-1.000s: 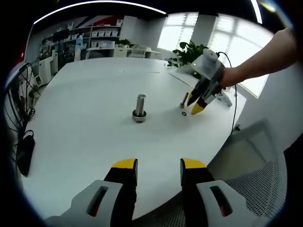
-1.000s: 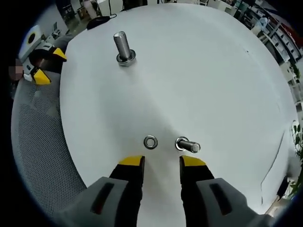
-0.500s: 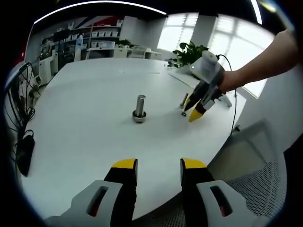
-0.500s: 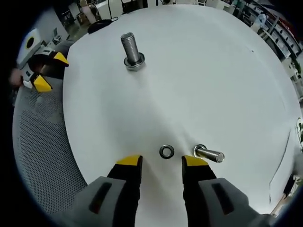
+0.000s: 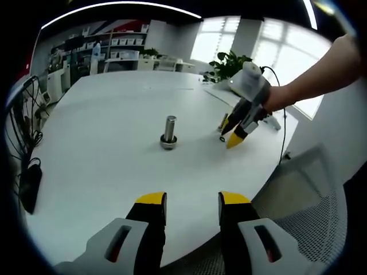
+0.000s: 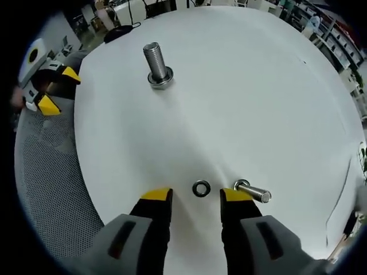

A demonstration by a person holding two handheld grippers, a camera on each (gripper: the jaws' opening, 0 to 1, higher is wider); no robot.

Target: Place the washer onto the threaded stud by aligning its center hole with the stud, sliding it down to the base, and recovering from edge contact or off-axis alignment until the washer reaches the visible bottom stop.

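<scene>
A threaded steel stud point(image 5: 169, 131) point(image 6: 156, 66) stands upright on its wide base near the middle of the round white table point(image 5: 103, 143) point(image 6: 258, 103). The small dark washer point(image 6: 200, 188) point(image 5: 222, 138) lies flat on the table just ahead of my right gripper point(image 6: 195, 196), between its yellow tips. That right gripper point(image 5: 232, 134) is open and tilted down over the washer. A second bolt point(image 6: 251, 191) point(image 5: 222, 121) lies on its side right beside the washer. My left gripper point(image 5: 192, 199) point(image 6: 53, 90) is open and holds nothing, over the near table edge.
A grey mesh chair point(image 5: 304, 200) point(image 6: 46, 172) stands at the table edge. A cable point(image 5: 283, 123) trails off the far right side of the table. Shelves and a potted plant point(image 5: 229, 62) stand beyond the table.
My right gripper has crept closer to the washer, which now lies between its tips. The left gripper has stayed still.
</scene>
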